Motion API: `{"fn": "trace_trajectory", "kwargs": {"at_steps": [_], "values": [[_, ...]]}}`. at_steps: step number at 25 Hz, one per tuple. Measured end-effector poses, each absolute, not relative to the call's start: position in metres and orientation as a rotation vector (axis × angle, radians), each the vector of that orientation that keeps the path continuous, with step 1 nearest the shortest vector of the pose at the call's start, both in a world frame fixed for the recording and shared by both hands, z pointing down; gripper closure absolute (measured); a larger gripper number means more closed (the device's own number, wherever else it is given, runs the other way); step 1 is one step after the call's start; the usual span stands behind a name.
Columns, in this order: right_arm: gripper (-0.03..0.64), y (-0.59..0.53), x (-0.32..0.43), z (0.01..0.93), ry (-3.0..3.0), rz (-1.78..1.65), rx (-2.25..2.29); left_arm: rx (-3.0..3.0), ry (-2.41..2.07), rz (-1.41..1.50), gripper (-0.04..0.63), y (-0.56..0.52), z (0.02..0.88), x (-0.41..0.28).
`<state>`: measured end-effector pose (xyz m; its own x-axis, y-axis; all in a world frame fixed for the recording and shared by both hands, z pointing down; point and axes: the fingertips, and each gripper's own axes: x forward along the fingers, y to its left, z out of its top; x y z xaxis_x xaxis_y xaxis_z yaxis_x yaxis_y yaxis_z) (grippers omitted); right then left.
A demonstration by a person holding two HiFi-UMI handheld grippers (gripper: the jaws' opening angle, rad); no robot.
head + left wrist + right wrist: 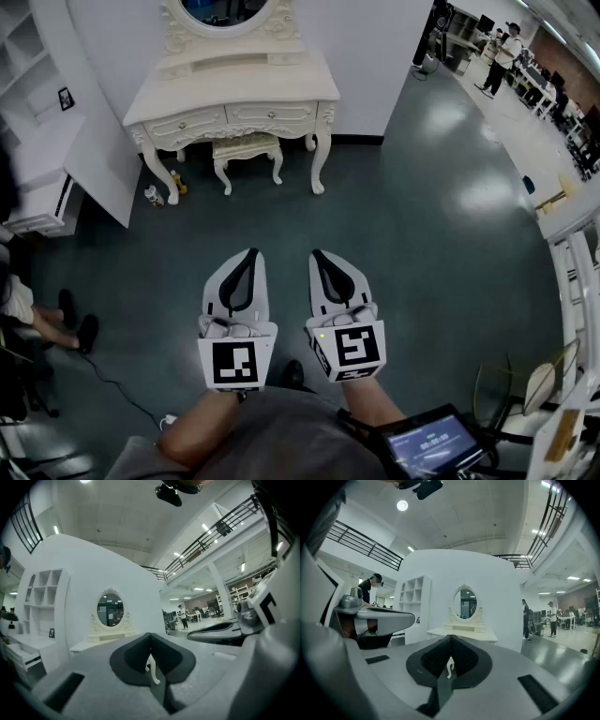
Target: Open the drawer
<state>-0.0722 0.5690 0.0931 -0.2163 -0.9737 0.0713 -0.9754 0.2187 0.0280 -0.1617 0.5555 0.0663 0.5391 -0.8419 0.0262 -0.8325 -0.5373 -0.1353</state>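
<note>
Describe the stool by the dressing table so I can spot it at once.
Find the cream dressing table with the oval mirror, against the white wall. The stool stands partly tucked under its front, between the carved legs. It alone is low and cushioned, with short curved legs.

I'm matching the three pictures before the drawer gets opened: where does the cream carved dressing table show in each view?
Head view: the cream carved dressing table stands at the top, left of centre.
Left gripper view: the table is left of centre, below middle height.
Right gripper view: the table is near the centre, slightly below middle height.
Shared landmark: the oval mirror on it.
</note>
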Motion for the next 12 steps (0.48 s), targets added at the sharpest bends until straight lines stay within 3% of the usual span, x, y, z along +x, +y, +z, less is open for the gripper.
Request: {"fn": "trace_trajectory", "kwargs": {"at_steps": [12], "values": [[0.603,0.578,-0.063,0.098,-2.464,0.082,1.892,-2.649,1.493,-0.167,0.581,0.565,0.075,-0.156]]}}
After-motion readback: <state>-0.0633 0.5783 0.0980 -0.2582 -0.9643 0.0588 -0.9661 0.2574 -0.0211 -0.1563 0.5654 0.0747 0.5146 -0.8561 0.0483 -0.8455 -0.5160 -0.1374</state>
